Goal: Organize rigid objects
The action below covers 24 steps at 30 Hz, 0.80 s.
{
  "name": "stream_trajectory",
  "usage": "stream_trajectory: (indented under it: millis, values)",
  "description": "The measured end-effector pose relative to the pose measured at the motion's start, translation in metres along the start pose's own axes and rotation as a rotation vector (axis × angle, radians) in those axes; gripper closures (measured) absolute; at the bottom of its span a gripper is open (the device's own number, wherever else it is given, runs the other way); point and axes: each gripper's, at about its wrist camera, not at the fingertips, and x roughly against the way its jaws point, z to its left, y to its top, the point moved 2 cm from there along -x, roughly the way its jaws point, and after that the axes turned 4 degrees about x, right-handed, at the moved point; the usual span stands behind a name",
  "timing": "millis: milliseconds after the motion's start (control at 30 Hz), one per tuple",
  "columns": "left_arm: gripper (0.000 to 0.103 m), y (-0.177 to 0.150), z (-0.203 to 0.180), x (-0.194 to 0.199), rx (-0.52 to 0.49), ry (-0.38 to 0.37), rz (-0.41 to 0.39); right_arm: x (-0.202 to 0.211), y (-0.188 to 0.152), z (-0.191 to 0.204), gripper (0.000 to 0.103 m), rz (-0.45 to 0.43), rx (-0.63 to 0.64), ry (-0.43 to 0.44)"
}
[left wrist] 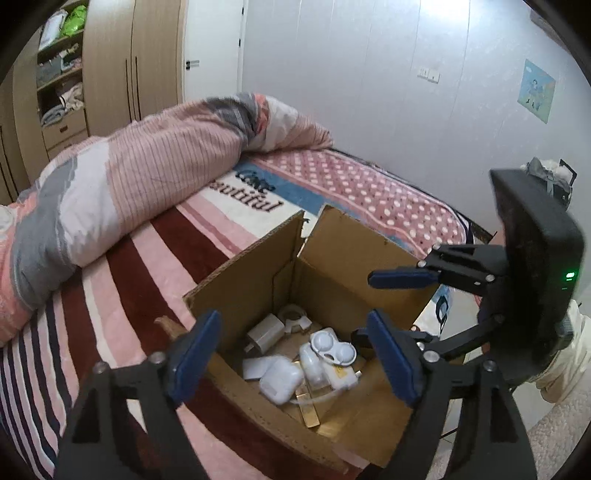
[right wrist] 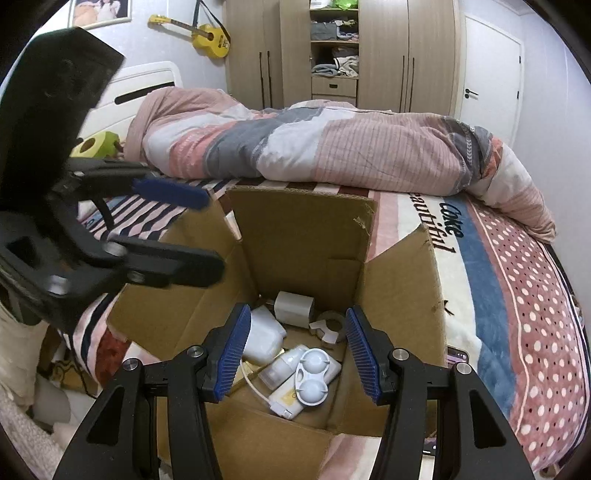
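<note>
Several small white rigid items lie heaped on the floor of an open cardboard box [right wrist: 399, 280]: a twin-domed contact lens case [right wrist: 312, 380], lying on a squat white bottle [right wrist: 282, 365]; a rounded earbud-style case [left wrist: 280, 380]; a cube-shaped plug adapter [right wrist: 293, 308]; a round white fitting with a hollow centre [right wrist: 330, 325] in the far corner; a thin white cable [right wrist: 258, 391]. Gold-coloured flat pieces [left wrist: 310, 406] sit beneath them, what they are I cannot tell.

Box: flaps raised, resting on the bed [right wrist: 517, 295] atop a striped and dotted blanket.

Left gripper [left wrist: 295, 358]: blue-padded, spread apart, holding nothing, poised above the box opening.

Right gripper [right wrist: 297, 354]: likewise released, empty, hovering over the heap.

Surroundings: rolled pink-and-grey duvet [right wrist: 332, 147] across the bed; wooden wardrobe [right wrist: 332, 51] with open shelves; yellow guitar [right wrist: 207, 35] on the wall.
</note>
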Motion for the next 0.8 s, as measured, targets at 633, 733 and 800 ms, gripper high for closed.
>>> stream_trajectory:
  millis: [633,733,800]
  values:
    - [0.0,-0.052,0.052,0.091,0.231,0.493,-0.247,0.026,0.022,0.022,0.0,-0.171,0.053,0.072]
    - [0.0,-0.069,0.064,0.097,0.301,0.524,-0.264,0.03,0.024,0.029,0.0,-0.211,0.069,0.101]
    - [0.0,-0.08,0.07,0.103,0.337,0.555,-0.285,0.034,0.025,0.033,0.0,-0.243,0.078,0.112]
